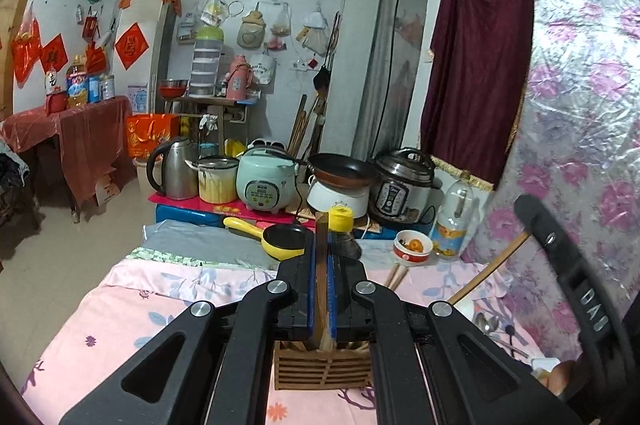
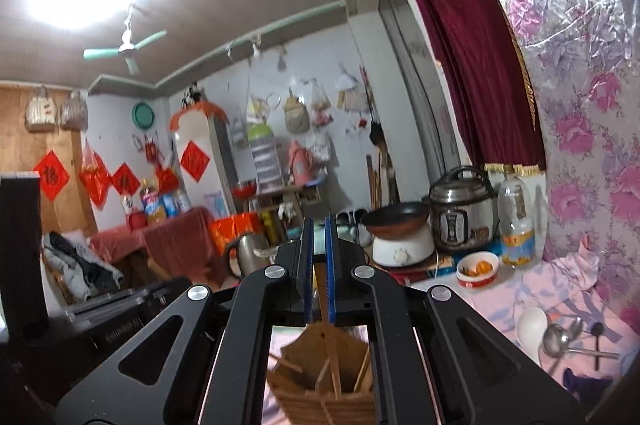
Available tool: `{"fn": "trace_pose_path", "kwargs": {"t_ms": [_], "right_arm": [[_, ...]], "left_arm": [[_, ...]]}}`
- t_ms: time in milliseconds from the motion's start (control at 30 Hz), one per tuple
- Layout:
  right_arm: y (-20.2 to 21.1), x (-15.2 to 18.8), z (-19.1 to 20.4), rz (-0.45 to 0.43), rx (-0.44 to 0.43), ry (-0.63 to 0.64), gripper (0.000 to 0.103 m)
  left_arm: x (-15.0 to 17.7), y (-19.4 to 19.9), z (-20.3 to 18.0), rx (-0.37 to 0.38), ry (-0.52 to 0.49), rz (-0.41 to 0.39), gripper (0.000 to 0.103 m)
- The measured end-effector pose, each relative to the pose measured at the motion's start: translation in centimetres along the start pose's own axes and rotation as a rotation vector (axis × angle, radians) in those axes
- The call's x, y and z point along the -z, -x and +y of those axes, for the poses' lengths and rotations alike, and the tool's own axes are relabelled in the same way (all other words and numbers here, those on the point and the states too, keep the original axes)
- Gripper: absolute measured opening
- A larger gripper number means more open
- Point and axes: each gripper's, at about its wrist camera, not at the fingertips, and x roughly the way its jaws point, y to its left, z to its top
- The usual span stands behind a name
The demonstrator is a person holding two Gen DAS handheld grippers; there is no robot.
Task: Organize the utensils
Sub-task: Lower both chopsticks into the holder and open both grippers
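left gripper (image 1: 320,257): clamped on a flat wooden utensil (image 1: 321,225) | right gripper (image 2: 319,265): clamped on a wooden stick (image 2: 330,337) standing in the slatted wooden utensil holder (image 1: 323,369) on the floral bedsheet (image 1: 132,305) | metal spoons (image 2: 564,335), white spoon (image 2: 531,325): sheet's right edge

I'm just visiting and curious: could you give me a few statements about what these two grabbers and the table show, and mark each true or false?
1. The left gripper is clamped on a flat wooden stick. True.
2. The wooden utensil holder is empty. False: wooden pieces stand in it.
3. The small bowl holds something orange. True.
4. The right gripper stands wide open. False: its jaws are shut on a thin wooden stick.
5. Metal spoons lie on the floral cloth. True.
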Motion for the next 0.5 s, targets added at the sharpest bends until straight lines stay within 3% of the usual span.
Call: {"fn": "trace_pose_path", "kwargs": {"t_ms": [267,500], "right_arm": [[-4.3,2.2,0.2,0.032,0.0,0.029,0.006],[-5.4,2.5,-0.9,0.038,0.006,-0.021,0.006]], "left_arm": [[1.4,-5.1,1.0,-0.002,0.002,0.076,0.005],[2.0,-6.4,1.3,-0.019,-0.001,0.103,0.005]]}}
